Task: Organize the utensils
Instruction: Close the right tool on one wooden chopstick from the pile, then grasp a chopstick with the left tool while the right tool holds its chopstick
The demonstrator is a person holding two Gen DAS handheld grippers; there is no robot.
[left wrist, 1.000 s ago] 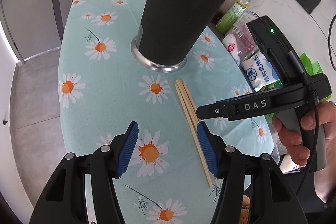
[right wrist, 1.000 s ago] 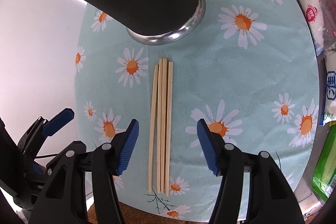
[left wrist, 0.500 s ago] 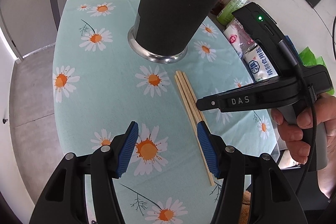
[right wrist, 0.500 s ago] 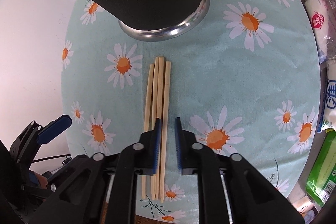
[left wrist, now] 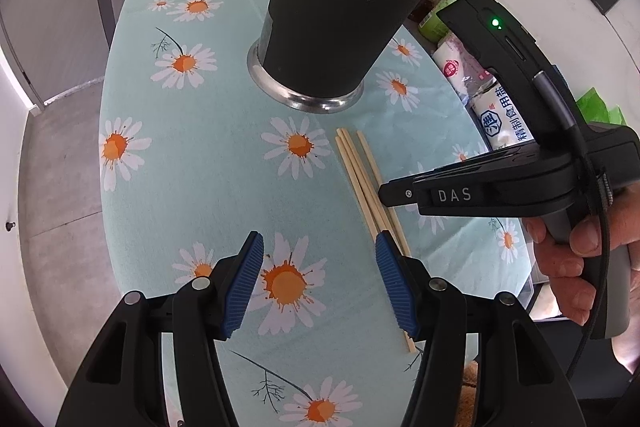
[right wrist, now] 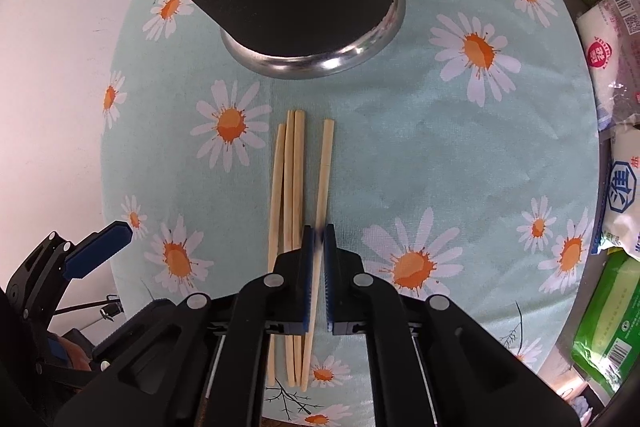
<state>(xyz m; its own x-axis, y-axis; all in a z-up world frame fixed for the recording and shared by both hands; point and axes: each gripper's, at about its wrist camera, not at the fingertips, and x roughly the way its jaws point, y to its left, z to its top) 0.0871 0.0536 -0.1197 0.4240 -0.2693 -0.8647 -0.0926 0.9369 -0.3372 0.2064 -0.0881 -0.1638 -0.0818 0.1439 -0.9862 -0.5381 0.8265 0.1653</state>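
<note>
On the left, the left tool (left wrist: 318, 283) hovers over the counter (left wrist: 224, 155), which is covered in a pale blue cloth printed with white and orange daisies. Its blue ribbed pads are spread wide apart and hold nothing.

Towards the middle stands a tall black tapered utensil cup with a shiny metal base ring (left wrist: 344, 7). More pale sticks poke out above its rim. It is the likely home for the loose utensils.

Just in front of the cup, four thin pale wooden chopsticks (right wrist: 288, 187) lie flat on the cloth, side by side. Three touch one another; the rightmost wooden chopstick (right wrist: 325, 171) is angled away at its far end.

The right tool (right wrist: 318, 239) is closed on that rightmost chopstick, pinching it between the pads in its nearer half. Whether the stick has left the cloth cannot be told.

A chopstick of this kind is probably very light, stiff and smooth, so it may pivot or slide in a loose pinch. A firm hold across its width, nearer the middle, would likely keep it level.

On the far right, plastic packets of seasoning and glass bottles (left wrist: 472, 71) crowd the counter edge.
</note>
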